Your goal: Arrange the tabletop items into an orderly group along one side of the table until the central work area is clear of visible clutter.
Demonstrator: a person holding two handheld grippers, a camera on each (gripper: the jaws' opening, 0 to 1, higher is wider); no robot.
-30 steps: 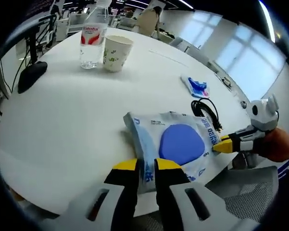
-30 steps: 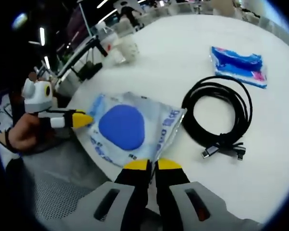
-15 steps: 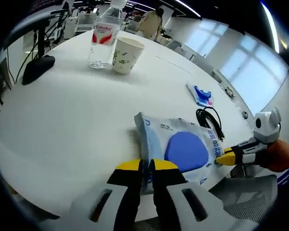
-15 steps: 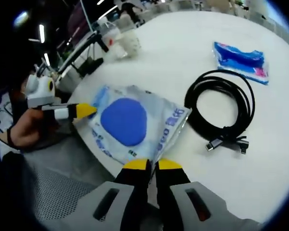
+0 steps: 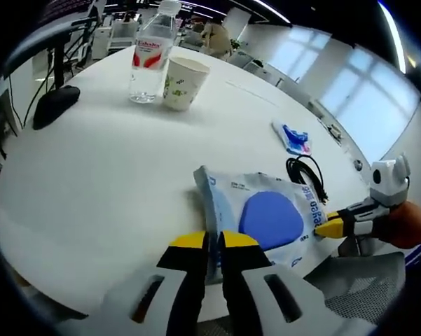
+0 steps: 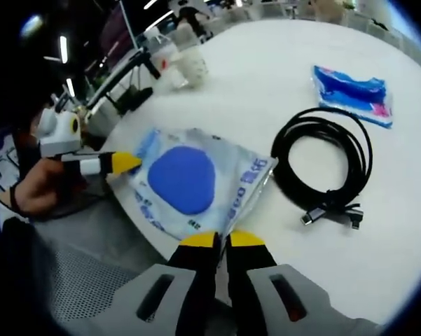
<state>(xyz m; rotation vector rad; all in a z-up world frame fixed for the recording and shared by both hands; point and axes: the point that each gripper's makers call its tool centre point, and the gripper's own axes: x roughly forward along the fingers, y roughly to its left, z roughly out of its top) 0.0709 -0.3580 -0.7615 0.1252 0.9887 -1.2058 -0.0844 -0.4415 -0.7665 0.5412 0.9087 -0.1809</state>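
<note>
Wipes pack [image 5: 266, 217], pale blue with blue oval lid, opposite edges pinched by left claw [image 5: 214, 242], right claw [image 6: 222, 240]

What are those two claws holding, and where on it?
Both hold the wipes pack: the left gripper pinches one edge, the right gripper the opposite edge, at the table's rim.

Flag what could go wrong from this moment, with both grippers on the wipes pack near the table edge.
1. The left gripper and right gripper each pinch an opposite edge of the wipes pack; uneven pulling could tear or slip the film.
2. The pack lies at the table edge, so a lost grip may drop it.
3. The coiled black cable lies just beside the pack and could be dragged along.
</note>
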